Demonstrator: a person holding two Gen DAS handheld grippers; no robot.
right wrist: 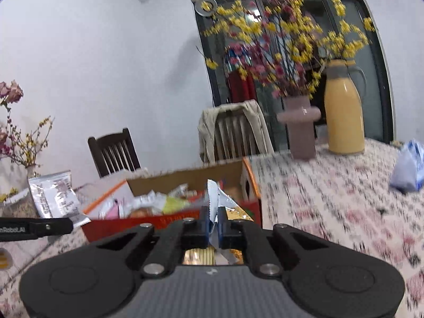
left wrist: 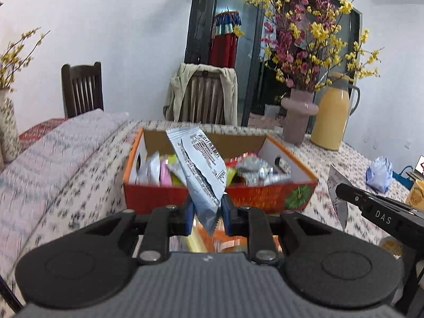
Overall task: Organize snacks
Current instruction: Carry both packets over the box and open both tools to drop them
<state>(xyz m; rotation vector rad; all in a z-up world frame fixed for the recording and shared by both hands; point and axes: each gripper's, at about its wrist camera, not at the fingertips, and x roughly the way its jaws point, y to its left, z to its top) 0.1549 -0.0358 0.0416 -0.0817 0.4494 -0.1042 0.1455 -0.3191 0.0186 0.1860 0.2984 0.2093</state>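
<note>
The left tool point(left wrist: 206, 209) is clamped on a silver-white crinkly snack packet point(left wrist: 201, 167) and holds it up in the air, in front of the orange and red cardboard box point(left wrist: 254, 198); the right tool point(right wrist: 212, 221) is pinched shut on the zigzag edge of a thin silver snack wrapper point(right wrist: 216, 198), also near the box; the box sits on the surface point(right wrist: 331, 198) with a flowery cloth; inside the box lie many small snack packs point(left wrist: 249, 168), pink, yellow and shiny silver, all jumbled; a pink vase of flowers point(left wrist: 298, 116) and a yellow jug point(left wrist: 332, 114) stand behind it; a blue-white bag point(left wrist: 379, 172) lies well apart.
</note>
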